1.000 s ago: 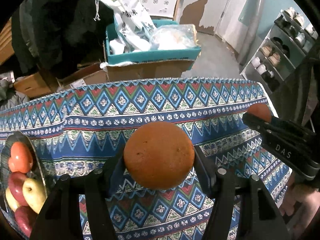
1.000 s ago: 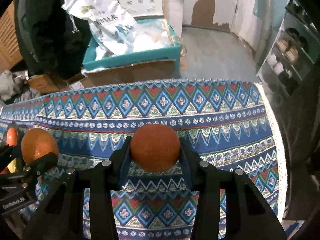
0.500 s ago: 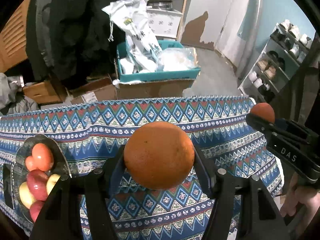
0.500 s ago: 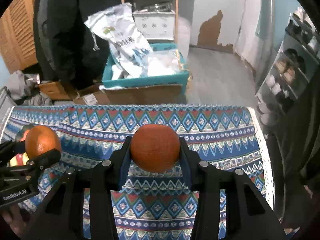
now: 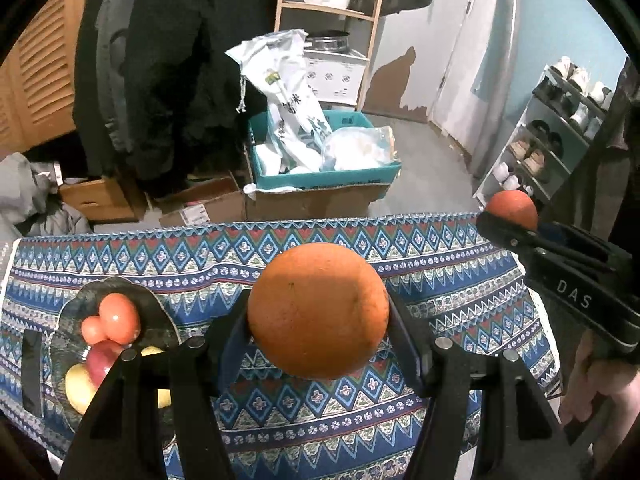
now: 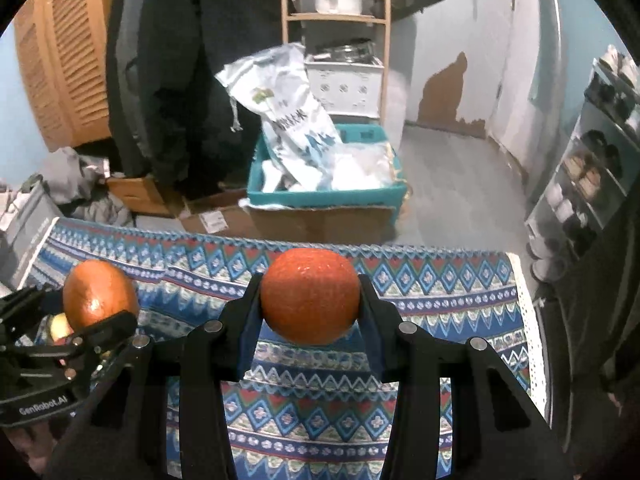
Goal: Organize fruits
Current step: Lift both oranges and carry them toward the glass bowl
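Two oranges are held above the patterned tabletop [image 5: 460,280]: large orange [image 5: 318,310] clamped in left gripper [image 5: 320,336], smaller orange [image 6: 310,296] clamped in right gripper [image 6: 310,312]. Fruit plate [image 5: 160,320] is seen at left.

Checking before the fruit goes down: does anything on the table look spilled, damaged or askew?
Nothing stands out. The patterned cloth lies flat, the plate sits level with its fruit, and each gripper holds an orange squarely.

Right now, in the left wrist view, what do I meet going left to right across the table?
Dark fruit plate with tomatoes → large orange in the left gripper → smaller orange in the right gripper.
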